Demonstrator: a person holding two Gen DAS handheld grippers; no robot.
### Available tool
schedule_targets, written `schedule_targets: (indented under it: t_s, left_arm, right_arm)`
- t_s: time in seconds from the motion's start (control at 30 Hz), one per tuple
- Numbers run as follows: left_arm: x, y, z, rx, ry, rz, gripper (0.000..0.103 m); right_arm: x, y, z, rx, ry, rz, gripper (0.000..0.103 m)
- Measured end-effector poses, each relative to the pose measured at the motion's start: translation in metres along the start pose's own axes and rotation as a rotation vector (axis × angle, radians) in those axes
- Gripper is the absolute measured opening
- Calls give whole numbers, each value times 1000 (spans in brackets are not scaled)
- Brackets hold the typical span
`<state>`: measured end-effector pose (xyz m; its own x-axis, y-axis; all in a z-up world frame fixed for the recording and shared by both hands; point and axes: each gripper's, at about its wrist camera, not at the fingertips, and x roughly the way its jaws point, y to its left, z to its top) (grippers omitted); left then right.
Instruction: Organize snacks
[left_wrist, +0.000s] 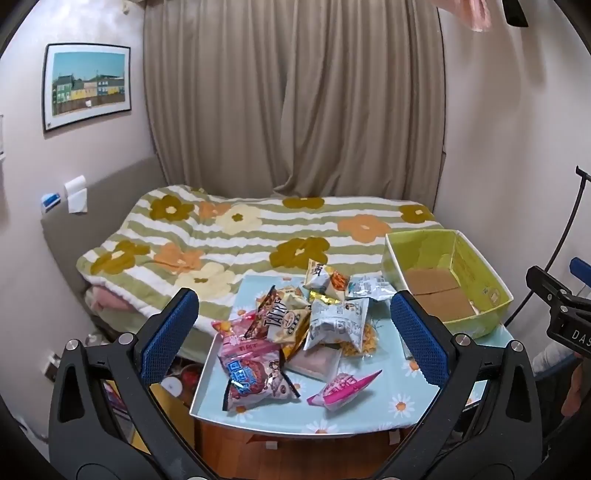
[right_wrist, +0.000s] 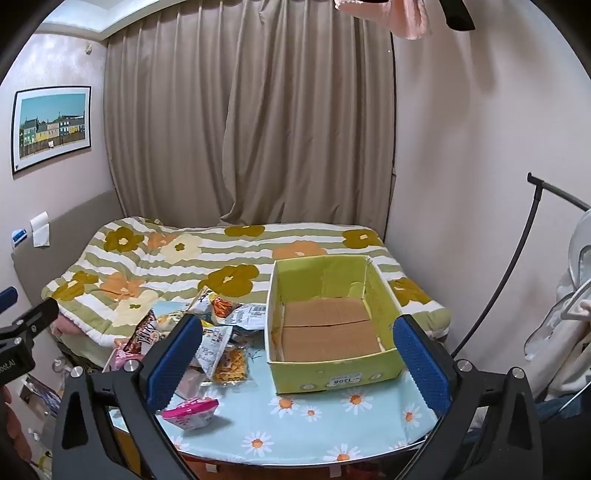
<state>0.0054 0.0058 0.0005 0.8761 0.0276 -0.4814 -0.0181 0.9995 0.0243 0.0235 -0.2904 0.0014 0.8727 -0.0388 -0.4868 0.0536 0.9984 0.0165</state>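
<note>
A heap of snack packets (left_wrist: 295, 328) lies on the small table with the light blue daisy cloth (left_wrist: 369, 410). A pink packet (left_wrist: 343, 391) lies apart at the front; it also shows in the right wrist view (right_wrist: 192, 413). An open, empty green cardboard box (right_wrist: 332, 332) stands on the table's right side, also seen in the left wrist view (left_wrist: 443, 280). My left gripper (left_wrist: 295, 332) is open and empty, held back above the heap. My right gripper (right_wrist: 295, 358) is open and empty, held back in front of the box.
A bed with a striped flower quilt (left_wrist: 240, 236) lies just behind the table, curtains behind it. A black clothes rack (right_wrist: 517, 266) with hanging clothes stands at the right. Clutter lies on the floor to the left of the table (left_wrist: 177, 384).
</note>
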Motion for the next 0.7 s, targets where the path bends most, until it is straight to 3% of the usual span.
schedule_targets:
  t_s: [0.7]
  left_arm:
    - [8, -3, -3, 0, 24, 20, 103]
  right_arm:
    - [1, 0, -1, -4, 5, 0, 103]
